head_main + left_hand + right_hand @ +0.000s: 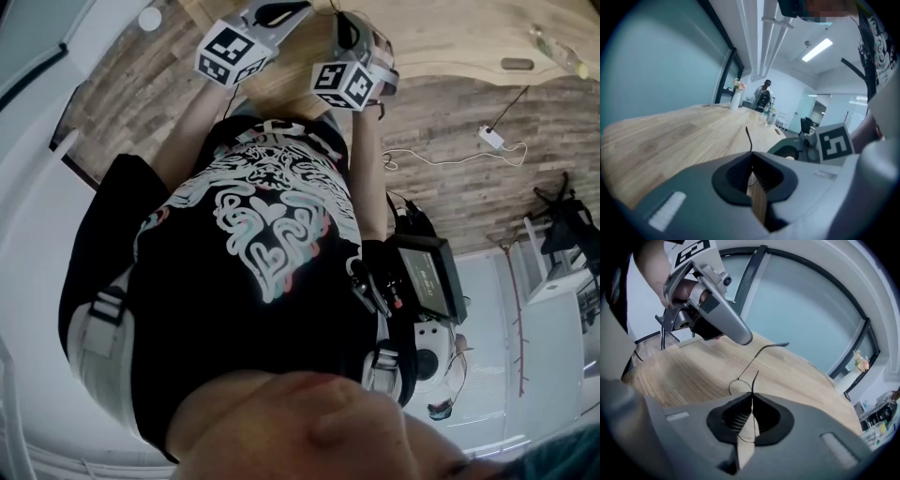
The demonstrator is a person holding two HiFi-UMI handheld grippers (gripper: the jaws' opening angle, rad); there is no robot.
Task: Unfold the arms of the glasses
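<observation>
Right gripper view shows our right gripper (751, 398) and left gripper (745, 338), fingers (736, 420) pinching the thin wire glasses (750, 363) over the desk (684, 376) near its front edge, so we risk bending them if we pull unevenly.

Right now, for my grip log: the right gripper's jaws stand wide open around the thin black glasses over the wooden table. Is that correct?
Not open. The right gripper is shut on the thin black glasses over the wooden table. The right gripper view shows its jaws together on the wire frame.
</observation>
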